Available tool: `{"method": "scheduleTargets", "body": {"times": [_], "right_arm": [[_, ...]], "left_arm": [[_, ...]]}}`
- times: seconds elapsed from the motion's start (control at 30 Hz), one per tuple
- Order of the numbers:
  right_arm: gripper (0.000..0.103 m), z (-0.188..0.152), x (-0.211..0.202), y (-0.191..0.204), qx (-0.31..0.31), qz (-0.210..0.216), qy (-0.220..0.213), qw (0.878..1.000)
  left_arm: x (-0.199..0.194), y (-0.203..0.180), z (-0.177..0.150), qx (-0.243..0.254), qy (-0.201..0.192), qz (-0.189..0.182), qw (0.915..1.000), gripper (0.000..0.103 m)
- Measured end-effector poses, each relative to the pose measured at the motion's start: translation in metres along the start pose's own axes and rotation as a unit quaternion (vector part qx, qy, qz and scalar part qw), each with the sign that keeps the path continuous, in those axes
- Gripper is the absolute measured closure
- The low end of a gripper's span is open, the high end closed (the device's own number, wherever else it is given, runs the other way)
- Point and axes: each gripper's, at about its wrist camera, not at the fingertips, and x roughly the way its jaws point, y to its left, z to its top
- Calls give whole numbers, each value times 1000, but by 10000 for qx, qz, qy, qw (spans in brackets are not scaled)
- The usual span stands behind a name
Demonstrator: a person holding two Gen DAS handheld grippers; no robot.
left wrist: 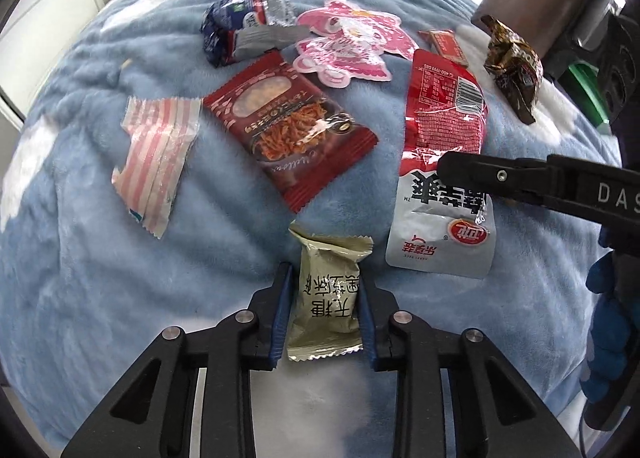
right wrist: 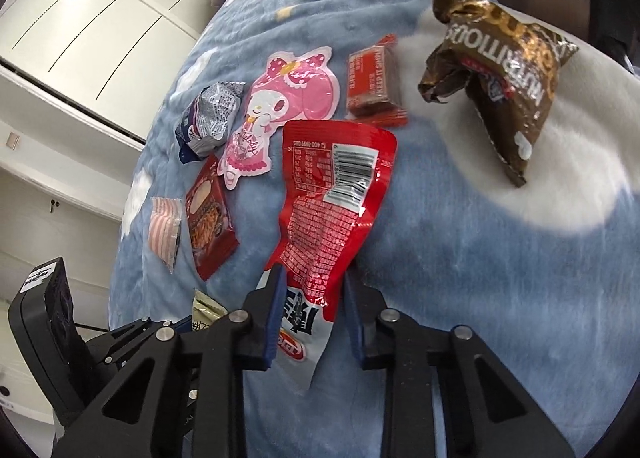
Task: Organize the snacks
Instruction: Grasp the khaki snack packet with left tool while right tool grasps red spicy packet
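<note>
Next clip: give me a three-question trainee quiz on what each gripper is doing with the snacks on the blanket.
1. True or false: the left gripper has its fingers either side of the beige packet.
2. Which pouch sits between the right gripper's fingers? A) brown bag B) red-and-white pouch C) pink character pouch
3. Fill in: the snacks lie on a blue ____.

Key:
1. True.
2. B, the red-and-white pouch; the brown bag and pink character pouch lie untouched.
3. blanket.
</note>
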Motion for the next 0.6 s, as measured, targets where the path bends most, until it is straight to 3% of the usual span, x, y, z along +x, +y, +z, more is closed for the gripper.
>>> {"method": "scheduleTargets", "body": {"times": [0.07,0.23,0.4,0.53,0.6], "right_arm": [[103,0,1,2,-77,20,-6,10000],[103,-1,0,11,-451,-81,-41,9989],[103,0,0,11,-500,-110,-59,9987],[103,0,-1,11,-541,-110,-62,9985],[103,0,-1,14,-560,-95,-61,9984]], "left_arm": [[0,5,-3,-11,-31,-81,10000,77],[6,19,-2,-25,120,-258,9996,75],[14,14,2,146,73,-76,9998,72],[22,11,5,-124,93,-163,9997,73],[22,11,6,-110,44,-120,9999,79]]}}
